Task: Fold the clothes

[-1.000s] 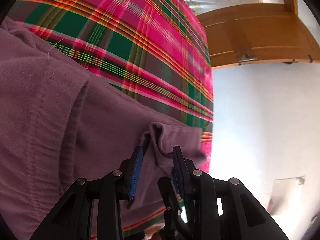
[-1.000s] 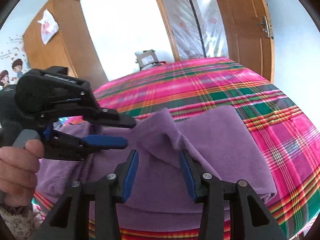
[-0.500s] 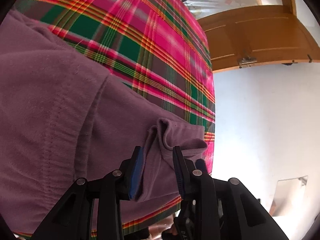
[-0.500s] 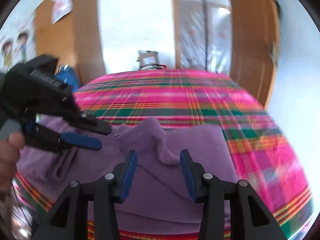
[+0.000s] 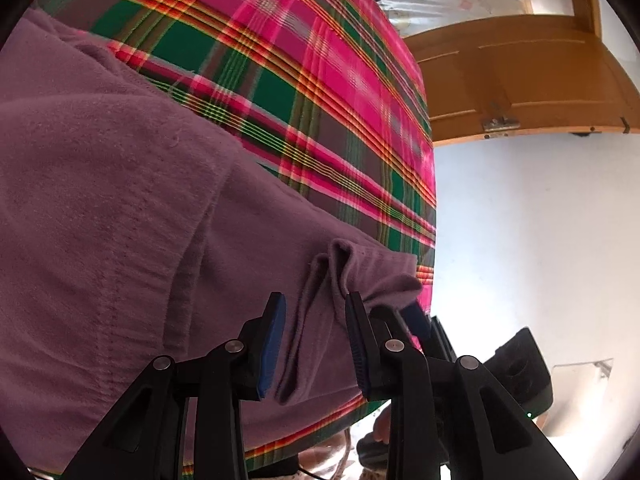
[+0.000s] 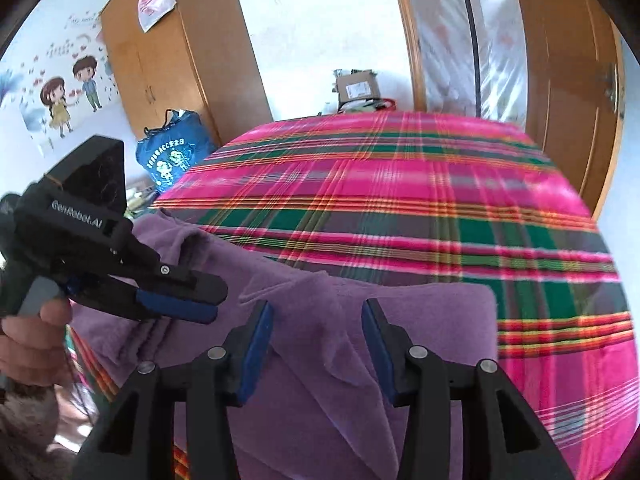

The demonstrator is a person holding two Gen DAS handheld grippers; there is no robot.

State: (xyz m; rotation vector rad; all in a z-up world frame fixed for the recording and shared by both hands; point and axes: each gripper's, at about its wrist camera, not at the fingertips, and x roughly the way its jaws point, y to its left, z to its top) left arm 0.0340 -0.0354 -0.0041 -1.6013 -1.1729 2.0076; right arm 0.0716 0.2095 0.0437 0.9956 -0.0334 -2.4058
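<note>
One purple garment (image 6: 304, 344) is lying at the plaid bedspread's (image 6: 400, 184) near edge; two grippers, left (image 5: 314, 344) and right (image 6: 318, 346), are hovering, fingers apart.

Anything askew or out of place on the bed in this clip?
Nothing damaged or spilled. The purple fleece garment is only unevenly folded: a bunched ridge stands up at its near edge, on the pink-and-green plaid bedcover.
</note>
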